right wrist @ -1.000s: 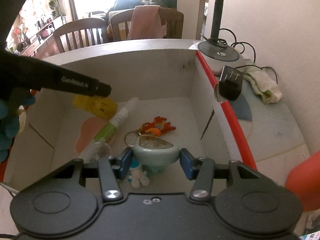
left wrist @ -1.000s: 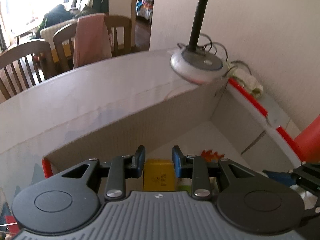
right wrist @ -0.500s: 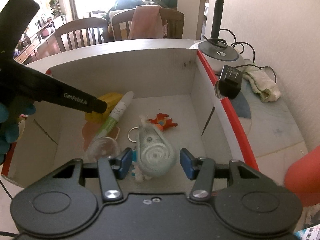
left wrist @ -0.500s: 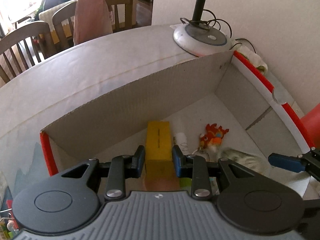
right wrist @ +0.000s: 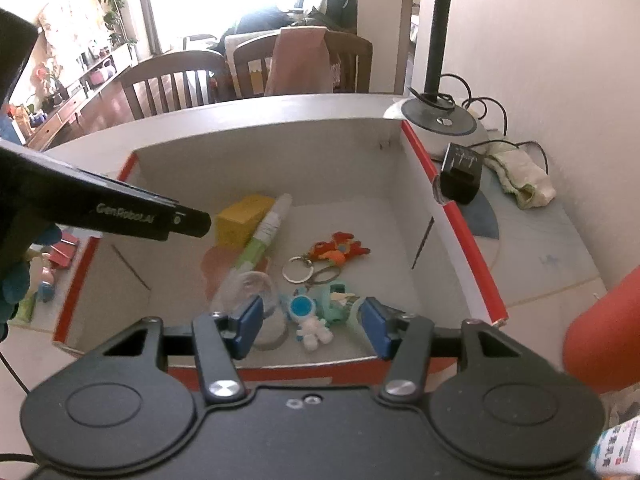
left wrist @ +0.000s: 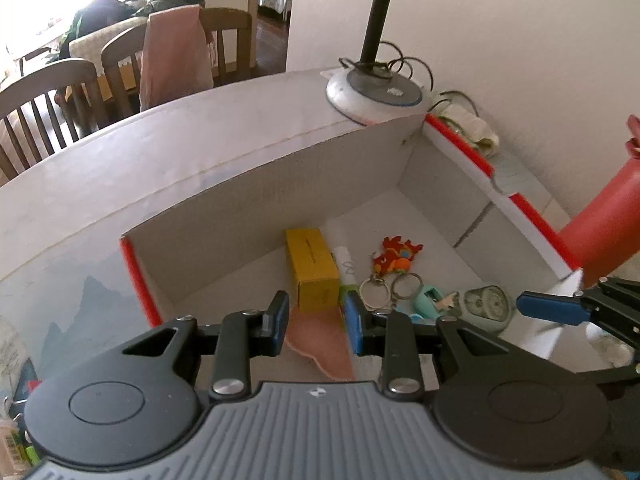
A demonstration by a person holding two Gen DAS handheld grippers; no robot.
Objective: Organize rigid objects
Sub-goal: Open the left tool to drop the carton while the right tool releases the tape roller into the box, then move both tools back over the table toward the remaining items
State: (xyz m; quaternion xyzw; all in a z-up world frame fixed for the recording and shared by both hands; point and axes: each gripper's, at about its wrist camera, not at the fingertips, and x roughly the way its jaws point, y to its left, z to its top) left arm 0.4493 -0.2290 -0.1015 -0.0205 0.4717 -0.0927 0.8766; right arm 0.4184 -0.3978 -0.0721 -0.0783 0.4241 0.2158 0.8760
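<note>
The cardboard box with red edges point(right wrist: 460, 224) lies below and ahead of both tongs, and every small item sits loose on its floor. The left gripper point(left wrist: 316, 320) hangs above the near left part of the box with a narrow gap between its jaws and nothing in it; the yellow carton point(left wrist: 312, 276) lies just beyond its tips on the floor, with a pink flat piece point(left wrist: 320, 344) under the gap. The right gripper point(right wrist: 312, 324) has its jaws opening, and nothing is pinched between them: the white-and-blue astronaut charm point(right wrist: 310, 320) and the mint green pieces point(right wrist: 338, 300) lie on the floor below the gap. Beyond them are the green-and-white tube point(right wrist: 260, 240), 2 key rings point(right wrist: 296, 270) and the orange dragon charm point(right wrist: 340, 250). The main risk, as I judge it, is the 2 tongs working close together over 1 box: they could clip each other or the red rim. A low pass could also snag a key ring and drag its charm out of place.
</note>
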